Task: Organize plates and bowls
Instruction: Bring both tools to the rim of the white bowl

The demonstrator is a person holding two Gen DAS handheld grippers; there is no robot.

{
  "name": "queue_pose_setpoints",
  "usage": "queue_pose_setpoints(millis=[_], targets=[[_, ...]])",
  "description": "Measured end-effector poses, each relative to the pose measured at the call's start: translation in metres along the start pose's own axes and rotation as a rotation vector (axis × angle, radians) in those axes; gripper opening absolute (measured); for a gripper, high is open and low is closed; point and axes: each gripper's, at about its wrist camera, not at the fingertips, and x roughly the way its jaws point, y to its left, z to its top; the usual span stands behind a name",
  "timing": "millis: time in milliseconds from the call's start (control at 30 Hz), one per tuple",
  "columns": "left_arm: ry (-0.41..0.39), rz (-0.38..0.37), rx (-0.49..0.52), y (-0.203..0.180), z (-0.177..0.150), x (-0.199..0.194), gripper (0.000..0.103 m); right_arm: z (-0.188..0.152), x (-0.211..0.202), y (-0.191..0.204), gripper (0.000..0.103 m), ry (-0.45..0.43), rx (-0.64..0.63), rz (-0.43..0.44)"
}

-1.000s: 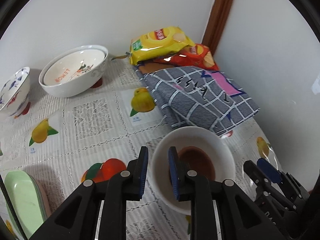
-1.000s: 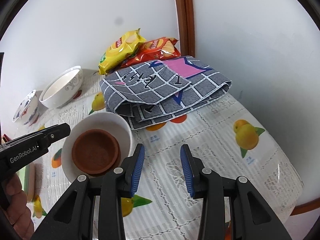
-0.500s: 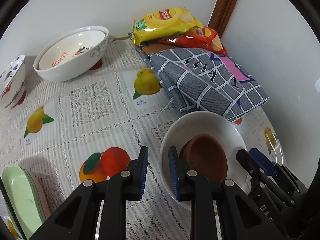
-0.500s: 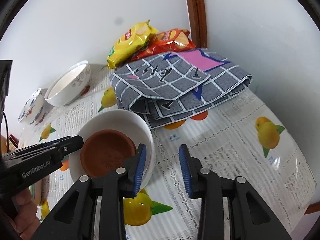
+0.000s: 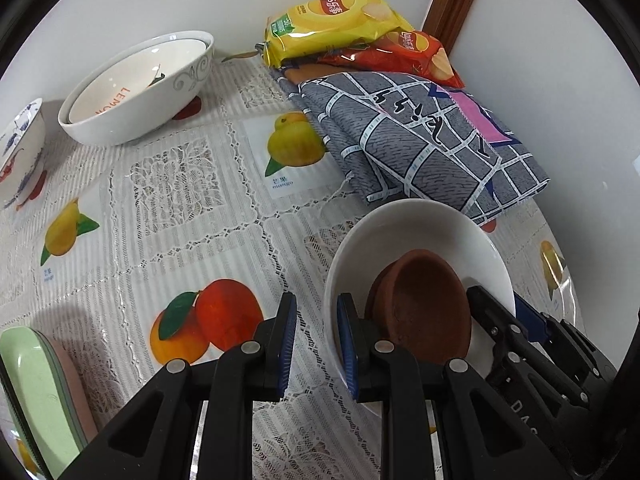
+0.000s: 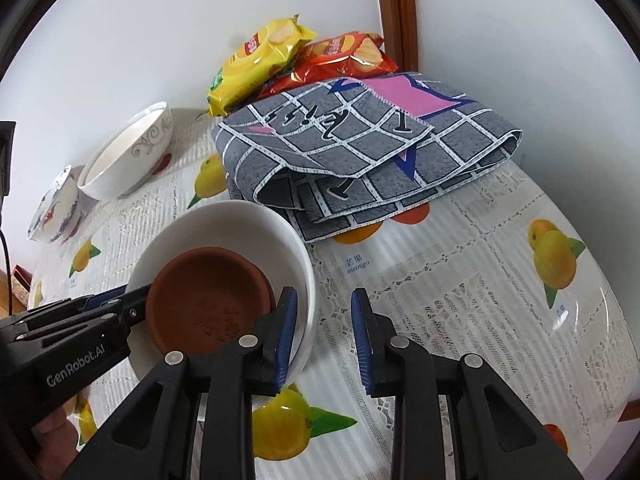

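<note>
Since the earlier frames both grippers have dropped lower toward the table and the white bowl (image 5: 424, 232) w/ the brown clay dish (image 5: 424, 312) inside it now fills more of each view; the dish has slid toward the bowl's near side. Left gripper (image 5: 316, 344) straddles the bowl's near rim: one pad inside, one outside, jaws at a narrow gap, and they look clamped on the rim, though actual pad contact is hard to confirm. Right gripper (image 6: 325, 336) sits at the opposite rim, one finger inside by the dish, the other outside over the tablecloth (image 6: 460, 300); its jaws are closing w/ the bowl wall between them, but a clear gap shows on the outer side, so not gripping yet. Bowl sits just beside the folded grey cloth (image 6: 360, 148), chip bags (image 5: 332, 16) behind; nested white bowls (image 5: 136, 88) and a blue-patterned bowl (image 5: 20, 152) stand well apart near the wall, green plate (image 5: 36, 392) at the near left edge. Step in hand, prob.: a two-handed hold on the bowl-plus-dish to move it toward the other bowls. Next move needs the right jaws fully seated on the rim before lifting, and the bowl kept level so the loose dish doesn't slide out.
</note>
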Motion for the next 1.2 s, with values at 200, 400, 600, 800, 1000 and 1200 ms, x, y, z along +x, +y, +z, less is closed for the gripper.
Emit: queue_pose_setpoints(millis=[200,400,600,800,1000,1200], targets=[[0.005,-0.002,0.003,0.001,0.0,0.003,0.02,-0.001,0.007,-0.001,0.034,0.015,0.01,-0.03],[0.0,0.015,0.021,-0.004,-0.001,0.007,0.02,0.0,0.008,-0.005,0.041,0.011,0.023,-0.041],[-0.005,0.02,0.026,-0.004,-0.001,0.006,0.02,0.001,0.01,-0.009,0.046,0.023,0.043,-0.034],[-0.013,0.038,0.042,-0.006,-0.001,0.007,0.019,0.0,0.009,-0.008,0.048,0.012,0.041,-0.042],[-0.015,0.038,0.046,-0.007,-0.001,0.007,0.019,-0.003,0.008,-0.01,0.048,-0.005,0.045,-0.028],[-0.013,0.027,0.036,-0.006,-0.001,0.007,0.018,-0.005,0.007,-0.008,0.048,-0.025,0.04,-0.038]])
